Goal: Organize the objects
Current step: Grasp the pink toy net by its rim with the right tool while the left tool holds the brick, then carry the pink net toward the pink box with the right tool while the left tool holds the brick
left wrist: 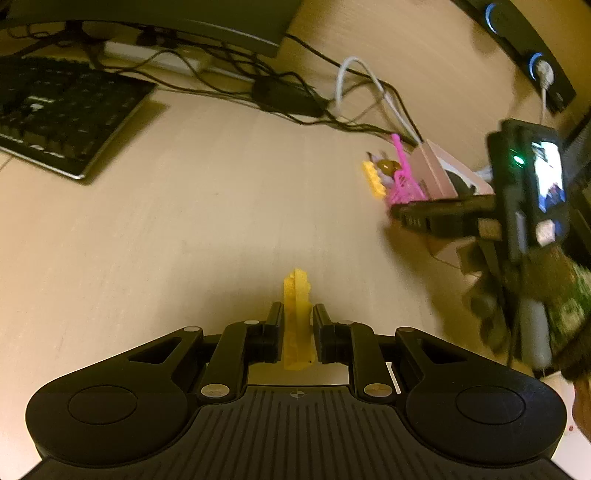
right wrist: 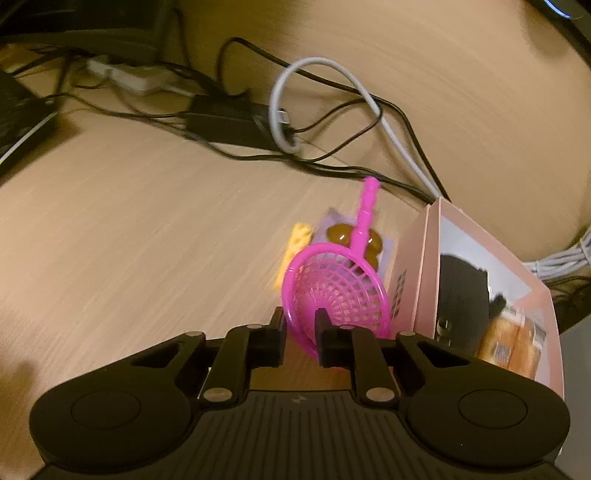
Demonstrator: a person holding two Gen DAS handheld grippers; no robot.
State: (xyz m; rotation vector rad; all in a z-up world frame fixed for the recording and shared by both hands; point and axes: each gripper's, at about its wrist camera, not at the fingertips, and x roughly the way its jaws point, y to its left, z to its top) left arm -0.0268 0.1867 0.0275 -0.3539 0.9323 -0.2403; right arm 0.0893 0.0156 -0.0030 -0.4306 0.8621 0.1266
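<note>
My left gripper (left wrist: 298, 314) is shut on a yellow plastic toy piece (left wrist: 296, 317), held upright above the wooden desk. My right gripper (right wrist: 300, 317) is shut on the rim of a pink toy strainer (right wrist: 336, 291), whose handle points away from me. Behind the strainer lie a second yellow toy piece (right wrist: 293, 247) and a brown toy on a pale card (right wrist: 341, 232). In the left wrist view the right gripper (left wrist: 399, 214) shows at the right with the pink strainer (left wrist: 402, 184), the yellow piece (left wrist: 373, 179) and the brown toy (left wrist: 388, 166).
A pink box (right wrist: 480, 295) stands right of the strainer. Black and white cables (right wrist: 332, 122) and a power brick (right wrist: 229, 125) run along the back. A keyboard (left wrist: 62, 114) lies at the far left, under a monitor (left wrist: 184, 22).
</note>
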